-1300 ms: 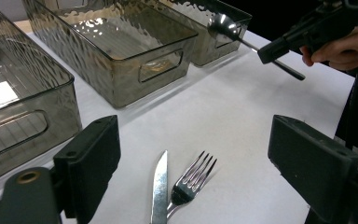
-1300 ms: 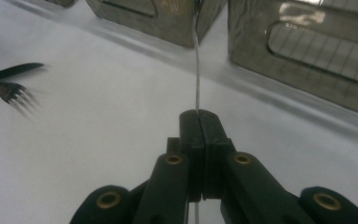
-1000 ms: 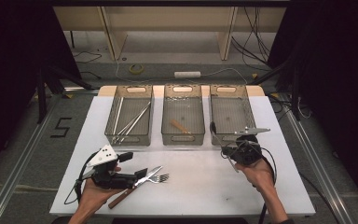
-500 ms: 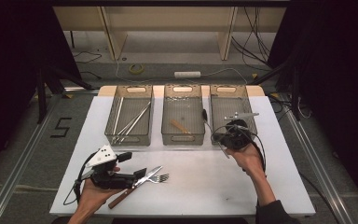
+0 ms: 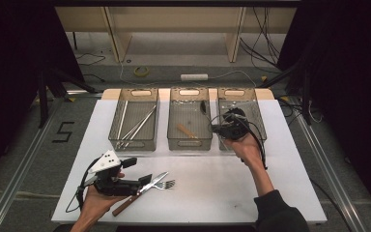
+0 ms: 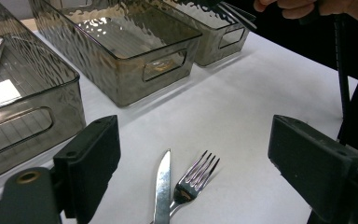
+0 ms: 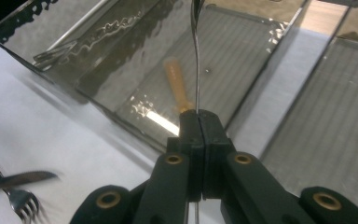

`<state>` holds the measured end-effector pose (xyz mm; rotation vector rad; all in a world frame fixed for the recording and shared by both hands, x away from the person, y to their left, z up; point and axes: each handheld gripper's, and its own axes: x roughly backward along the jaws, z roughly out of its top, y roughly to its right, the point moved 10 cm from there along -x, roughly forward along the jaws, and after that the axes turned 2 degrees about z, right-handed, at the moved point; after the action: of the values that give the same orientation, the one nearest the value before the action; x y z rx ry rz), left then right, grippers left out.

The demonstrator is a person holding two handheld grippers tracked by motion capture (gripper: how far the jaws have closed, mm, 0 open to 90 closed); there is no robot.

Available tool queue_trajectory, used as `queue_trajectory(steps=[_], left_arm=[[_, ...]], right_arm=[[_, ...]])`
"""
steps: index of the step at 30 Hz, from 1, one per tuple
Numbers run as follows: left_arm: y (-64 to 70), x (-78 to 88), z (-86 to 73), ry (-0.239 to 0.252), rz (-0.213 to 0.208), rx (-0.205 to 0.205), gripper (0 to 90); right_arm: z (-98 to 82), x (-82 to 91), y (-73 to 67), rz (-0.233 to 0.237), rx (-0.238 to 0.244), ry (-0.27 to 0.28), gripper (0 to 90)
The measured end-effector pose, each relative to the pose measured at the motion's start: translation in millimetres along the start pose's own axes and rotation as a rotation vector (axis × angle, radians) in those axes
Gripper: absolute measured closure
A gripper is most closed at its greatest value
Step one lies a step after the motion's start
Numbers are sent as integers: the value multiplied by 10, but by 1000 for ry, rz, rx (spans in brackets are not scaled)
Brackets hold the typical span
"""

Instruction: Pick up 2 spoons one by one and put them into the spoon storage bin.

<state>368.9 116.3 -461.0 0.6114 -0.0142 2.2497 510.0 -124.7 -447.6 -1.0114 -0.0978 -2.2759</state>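
Note:
My right gripper (image 5: 216, 127) hovers over the front of the gap between the middle bin (image 5: 188, 143) and the right bin (image 5: 257, 114). Its jaws are shut on the handle of a slim metal utensil (image 5: 205, 108). In the right gripper view that utensil (image 7: 196, 56) rises edge-on from the closed gripper (image 7: 198, 116) across the middle bin. My left gripper (image 5: 137, 170) rests low near the table's front left, open. A knife (image 6: 163, 186) and a fork (image 6: 196, 176) lie on the white table between its spread jaws, untouched.
Three smoky clear bins stand in a row at the back. The left bin (image 5: 134, 143) holds several long metal sticks, and the middle one holds a wooden-handled piece (image 5: 186, 131). The knife's brown handle (image 5: 124, 206) points at the table's front edge.
My right gripper has carried the utensil away from the person and leftward, from in front of the right bin to between the middle and right bins. The left gripper has stayed put.

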Motion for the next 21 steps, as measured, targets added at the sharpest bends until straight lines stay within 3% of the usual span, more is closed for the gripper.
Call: queue_trajectory(steps=[8,21], left_arm=[[5,7,3,4,-5,6,163],[13,12,8,7,-9,0,163]], right_arm=[[202,-181,-52,5,10,-10,900],[409,-388,5,-15,1,-28,900]])
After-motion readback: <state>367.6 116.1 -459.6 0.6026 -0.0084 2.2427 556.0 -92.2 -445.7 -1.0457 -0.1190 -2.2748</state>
